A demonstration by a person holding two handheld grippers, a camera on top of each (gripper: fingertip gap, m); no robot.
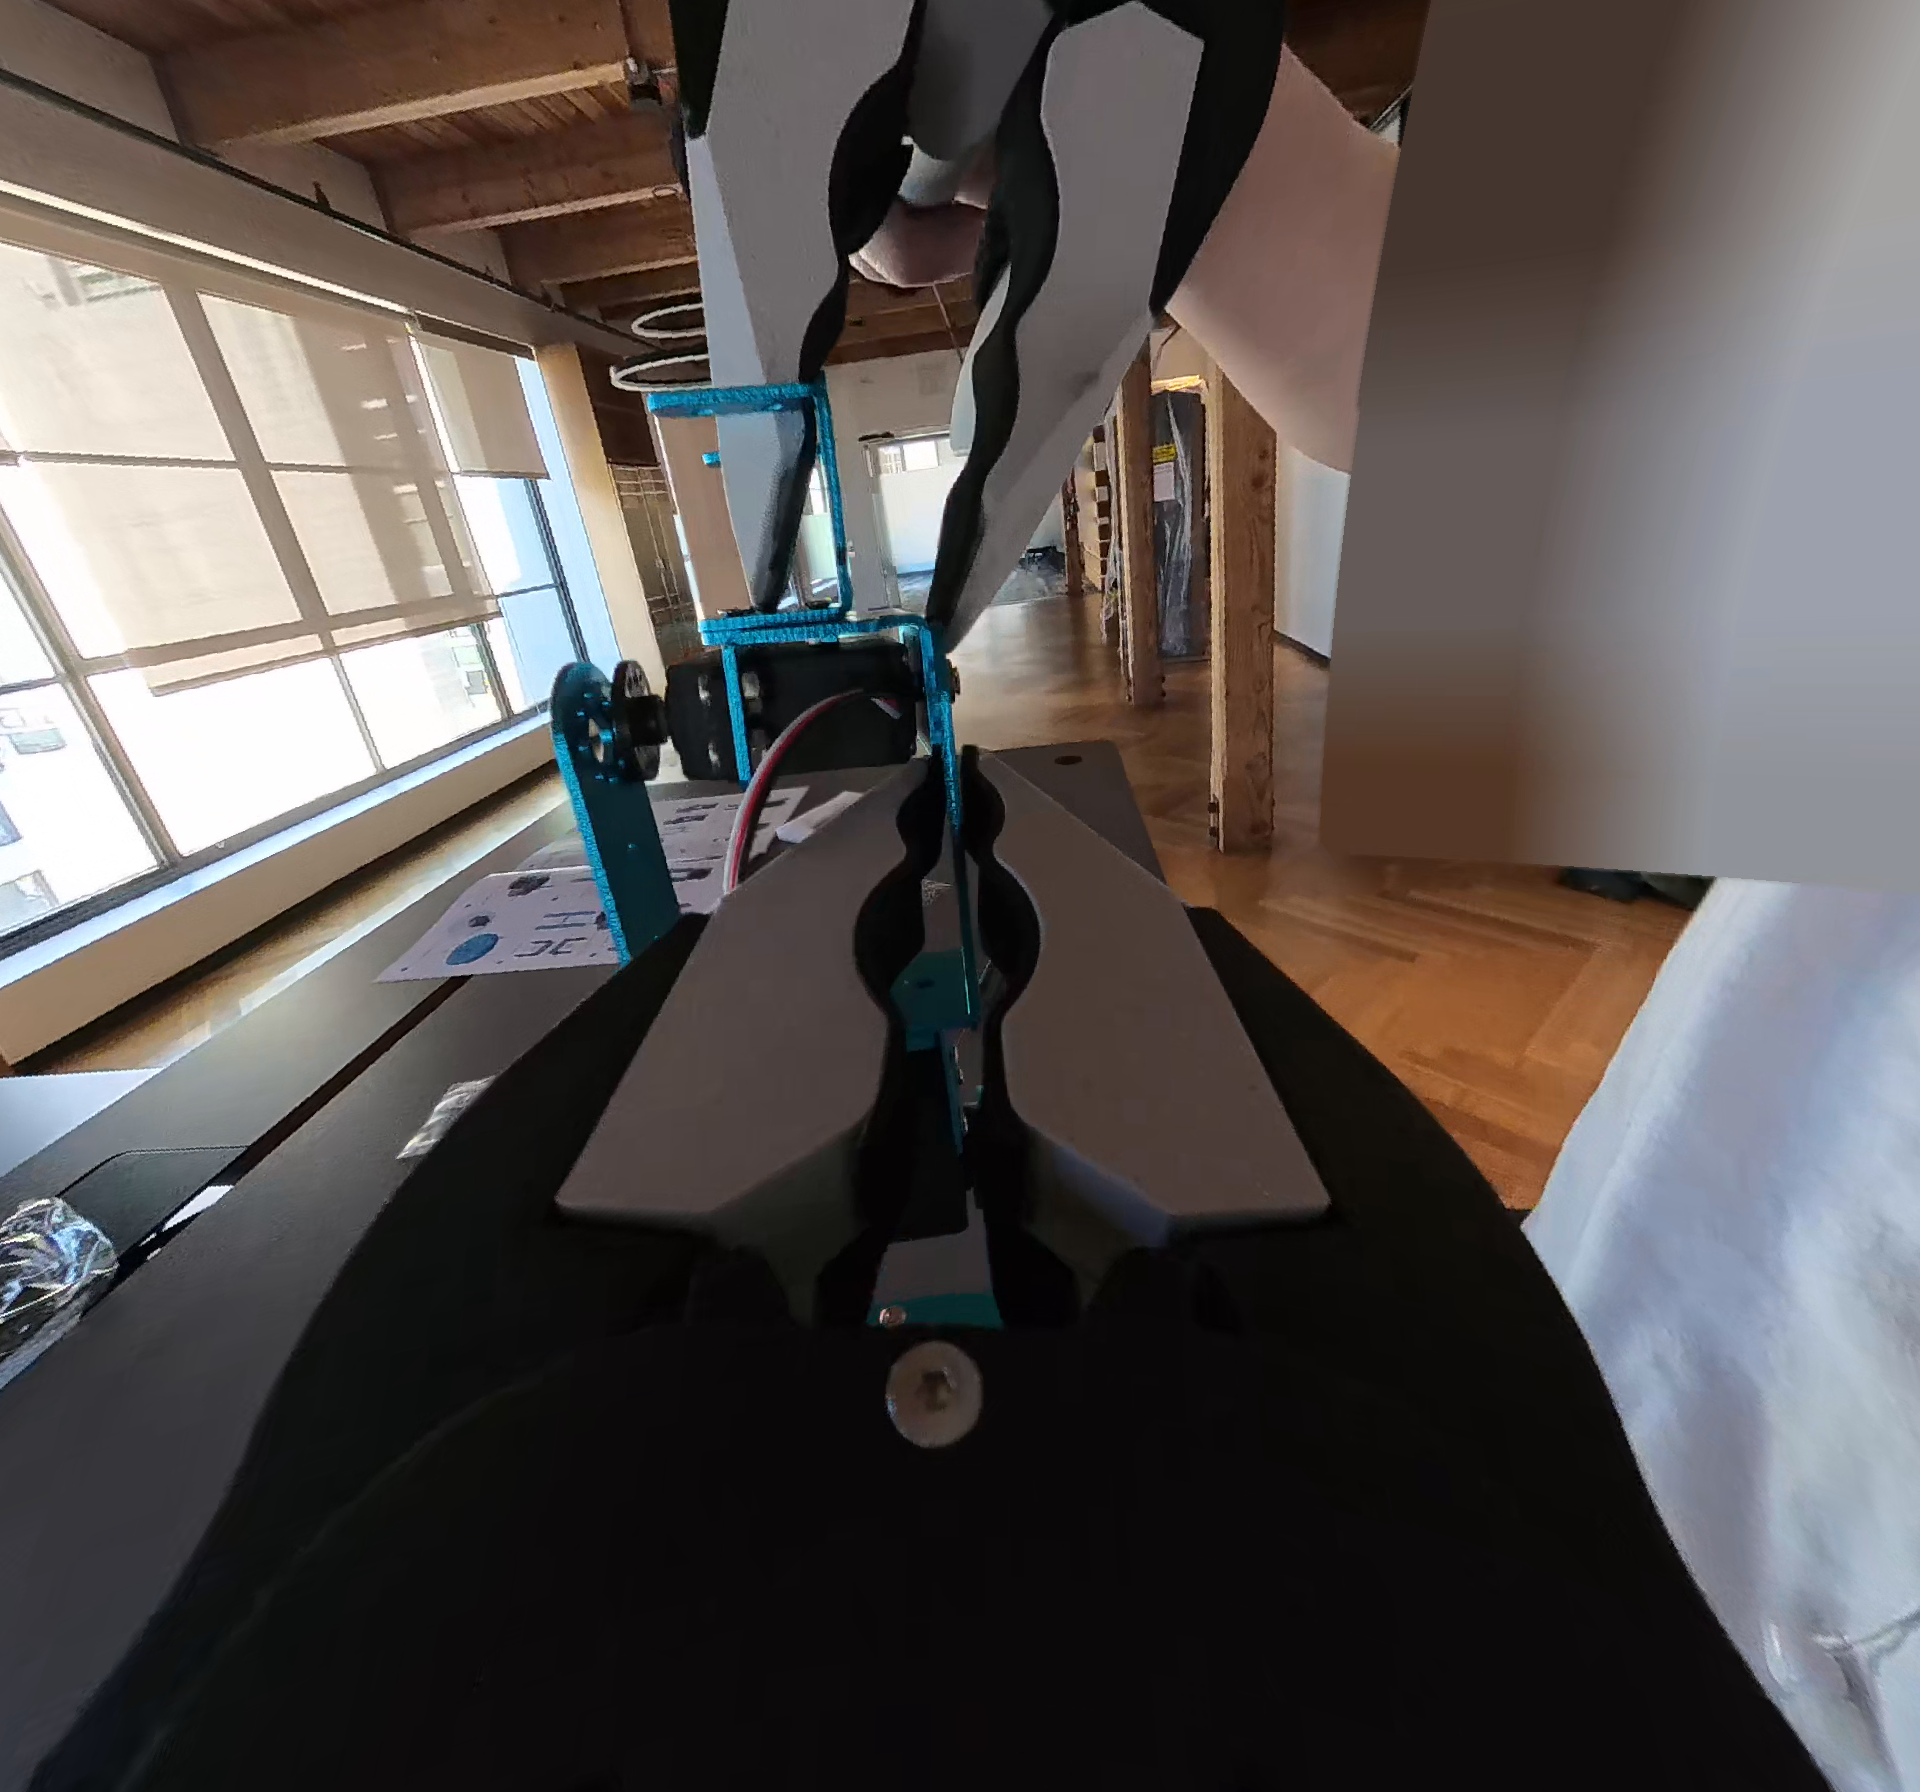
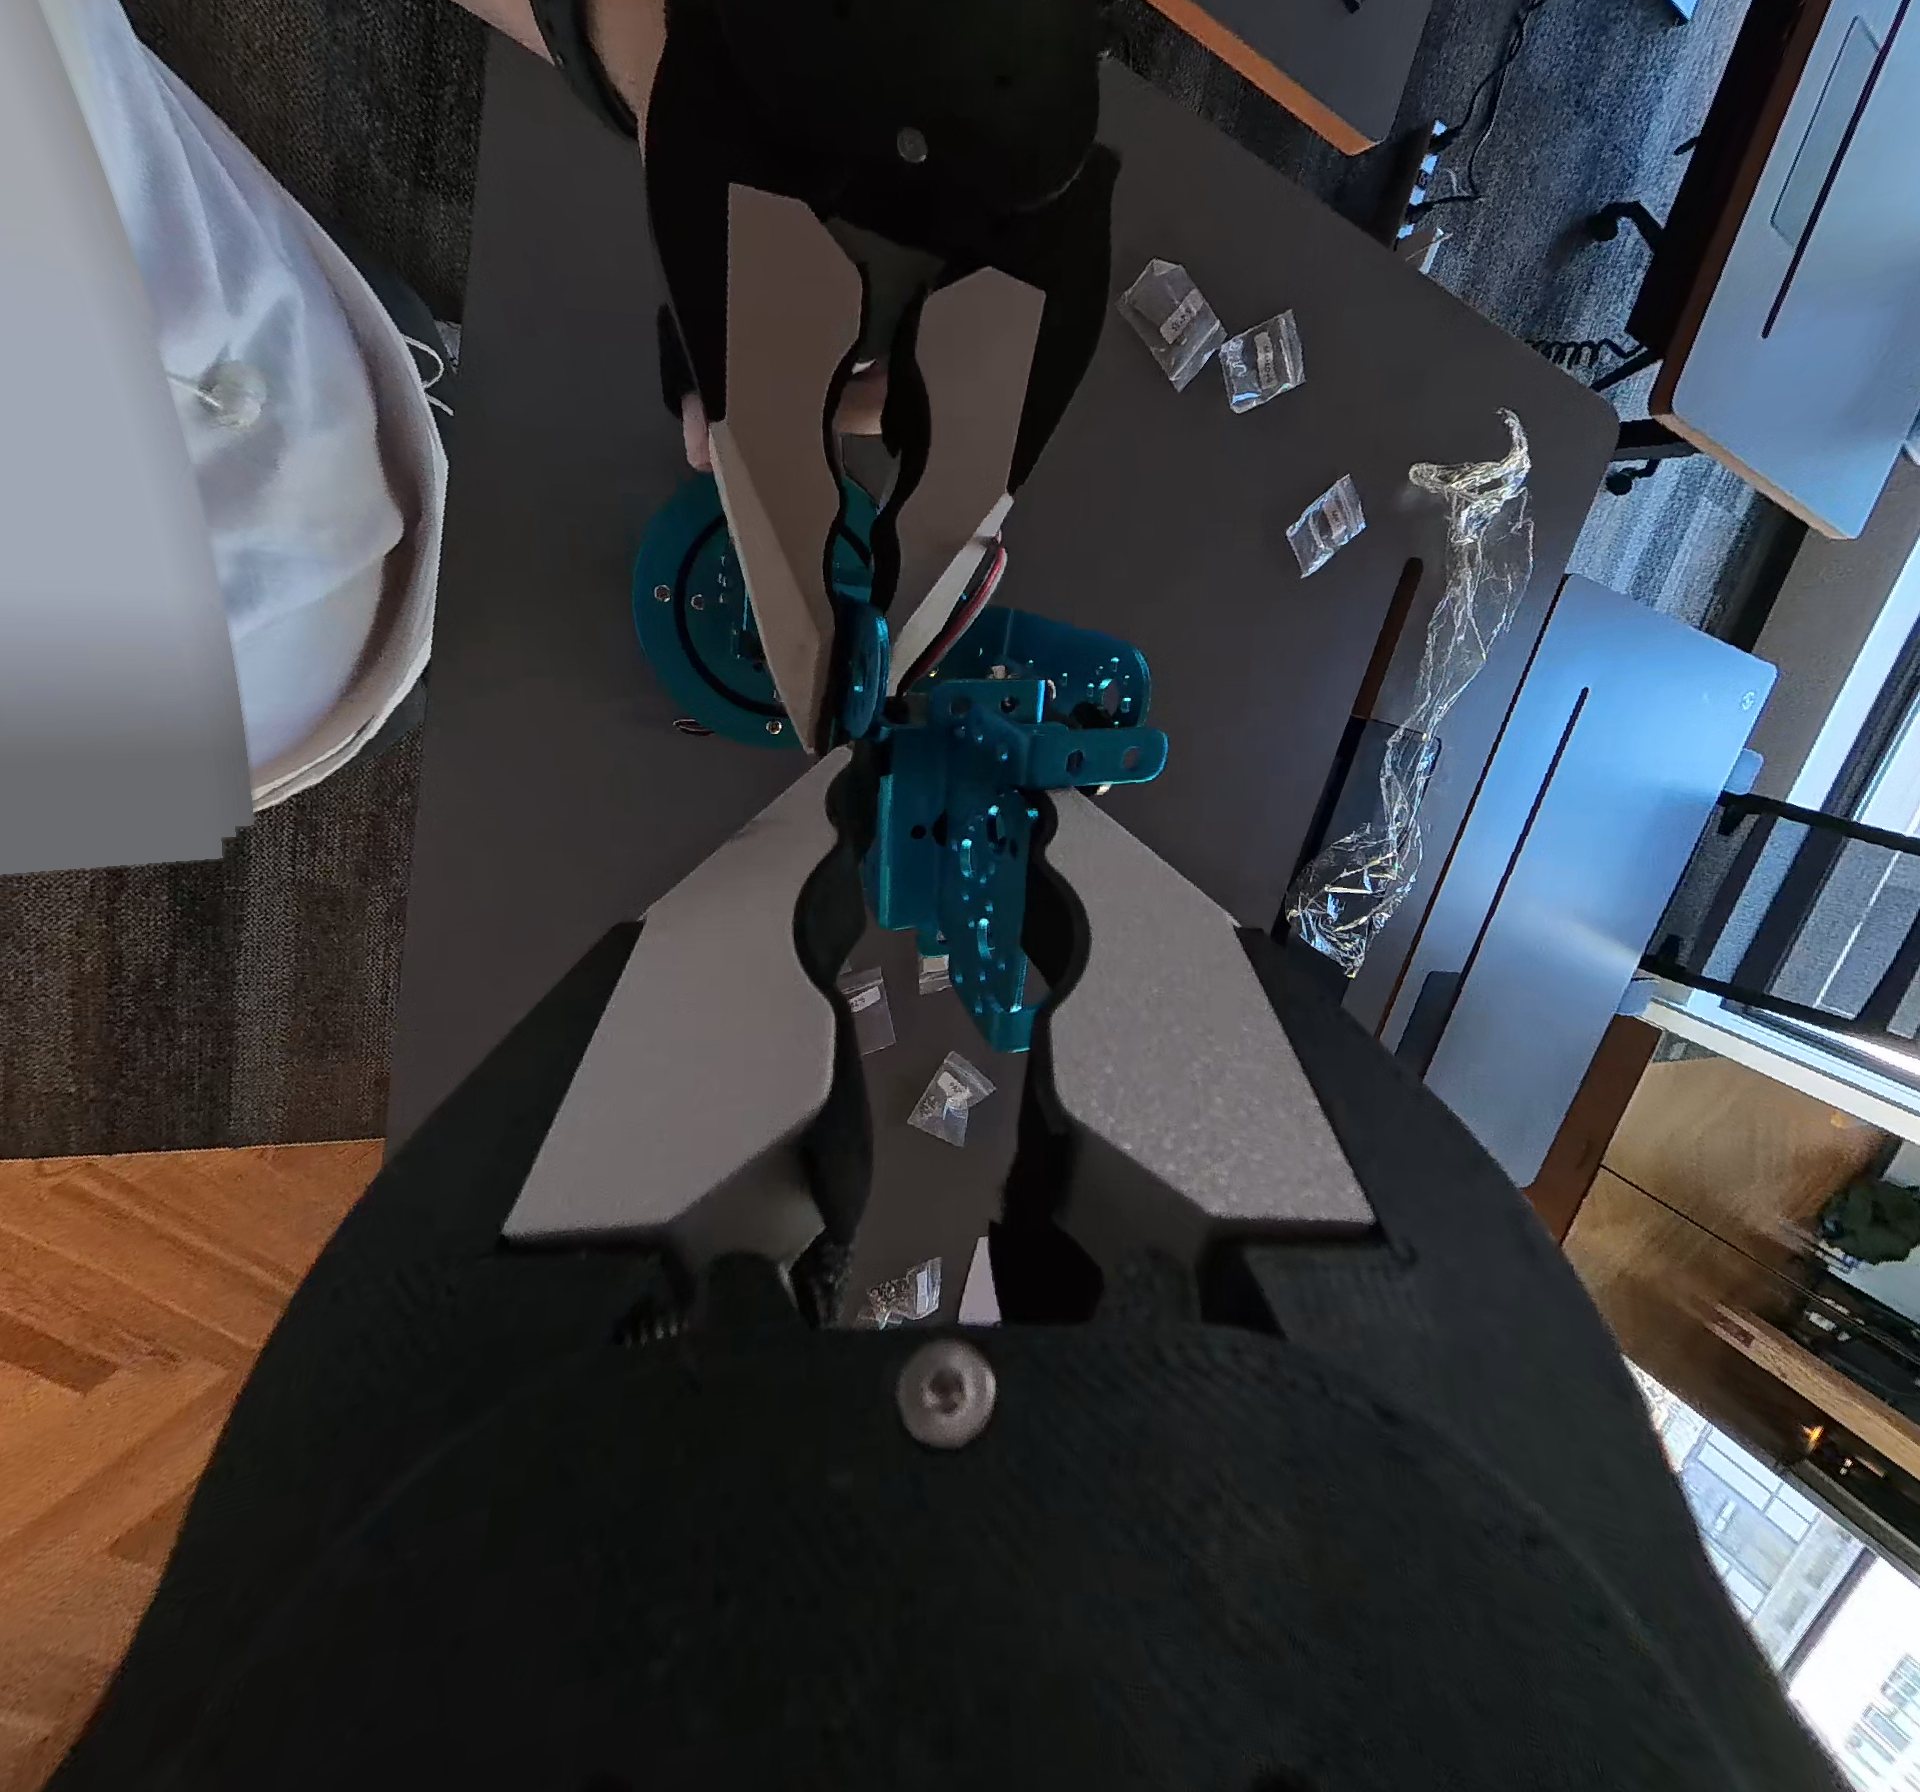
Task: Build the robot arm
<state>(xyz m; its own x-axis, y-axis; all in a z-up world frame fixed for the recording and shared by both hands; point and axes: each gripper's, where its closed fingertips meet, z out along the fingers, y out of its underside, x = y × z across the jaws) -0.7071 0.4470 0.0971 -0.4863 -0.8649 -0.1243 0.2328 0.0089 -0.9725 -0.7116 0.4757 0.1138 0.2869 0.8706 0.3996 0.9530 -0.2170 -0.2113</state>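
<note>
The left tongs (image 1: pixel 951 766) are closed tight on a thin blue metal bracket plate (image 1: pixel 961 869) that runs edge-on between the pads; in the right wrist view the same tongs reach in from above and pinch near a blue disc (image 2: pixel 868 672) of the assembly. The right tongs (image 2: pixel 940 786) are clamped around a perforated blue bracket (image 2: pixel 961 869), its body filling the gap between the jaws; seen from the left wrist view, these tongs come down from above and their tips meet the upper blue frame (image 1: pixel 821 620). Both grips belong to one blue servo-bracket assembly, held above the dark bench (image 2: pixel 582 599), with a black servo (image 1: pixel 800 714) and its red-white wires (image 1: pixel 790 755) between the brackets.

The plate is held only by its thin edge, so I judge it could pivot or slide out if the two tongs twist against each other; the wires sit near the left pads and could get pinched or tugged; a dropped assembly would land by the round blue base (image 2: pixel 696 630) and scatter the small clear bags (image 2: pixel 1210 345) and the crumpled plastic wrap (image 2: pixel 1444 662) on the bench.
</note>
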